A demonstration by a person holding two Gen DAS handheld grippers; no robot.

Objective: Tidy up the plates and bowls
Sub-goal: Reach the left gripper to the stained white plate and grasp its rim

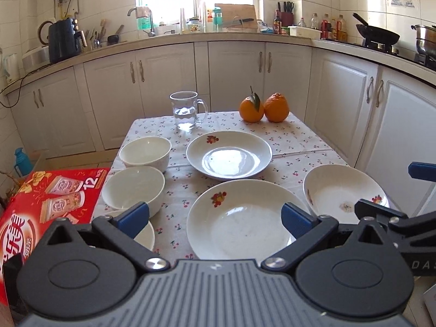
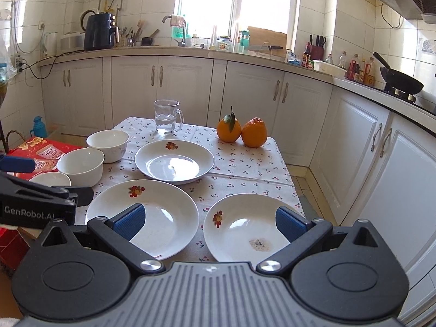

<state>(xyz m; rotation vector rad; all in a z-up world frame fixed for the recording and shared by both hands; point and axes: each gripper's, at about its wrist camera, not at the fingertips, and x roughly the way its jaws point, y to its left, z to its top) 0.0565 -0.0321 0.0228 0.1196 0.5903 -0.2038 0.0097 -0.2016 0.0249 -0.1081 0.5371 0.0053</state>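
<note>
Altogether three plates (image 2: 174, 160) and three bowls (image 2: 81, 166) (all empty).

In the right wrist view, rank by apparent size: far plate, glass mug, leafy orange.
1. far plate
2. glass mug
3. leafy orange, nearly mug-sized, so that order is unsure.

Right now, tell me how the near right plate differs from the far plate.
The near right plate has a brownish residue patch in its well; the far plate looks clean and glossy. The near right plate sits at the table's front corner, the far plate mid-table near the glass mug. Both are white with a fruit motif.
</note>
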